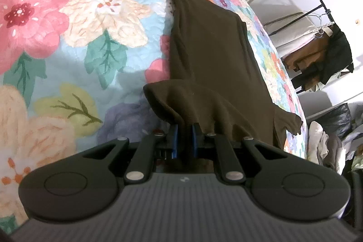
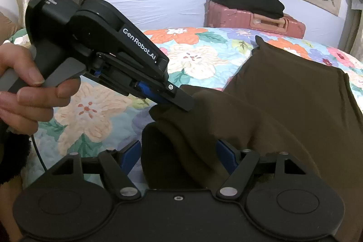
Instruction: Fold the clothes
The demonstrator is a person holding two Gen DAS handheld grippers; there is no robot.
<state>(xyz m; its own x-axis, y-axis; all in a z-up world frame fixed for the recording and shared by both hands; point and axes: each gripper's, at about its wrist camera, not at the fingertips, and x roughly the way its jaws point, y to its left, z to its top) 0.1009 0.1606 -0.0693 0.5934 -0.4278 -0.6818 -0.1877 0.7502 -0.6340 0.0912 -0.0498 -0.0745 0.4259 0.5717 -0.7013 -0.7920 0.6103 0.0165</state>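
Observation:
A dark brown garment (image 1: 211,56) lies lengthwise on the floral bedspread (image 1: 68,37). My left gripper (image 1: 185,128) is shut on a bunched near edge of it, lifted a little off the bed. In the right wrist view the same garment (image 2: 283,101) drapes over my right gripper (image 2: 179,151), whose blue-padded jaws stand wide apart with a thick fold of cloth between them. The left gripper (image 2: 181,103) shows there too, held by a hand (image 2: 29,92), pinching the cloth's edge just beyond the right one.
A pink suitcase (image 2: 254,19) with folded black clothes (image 2: 247,1) on top stands at the bed's far side. A clothes rack (image 1: 326,44) with hanging garments and piles of laundry (image 1: 326,144) stand to the right of the bed.

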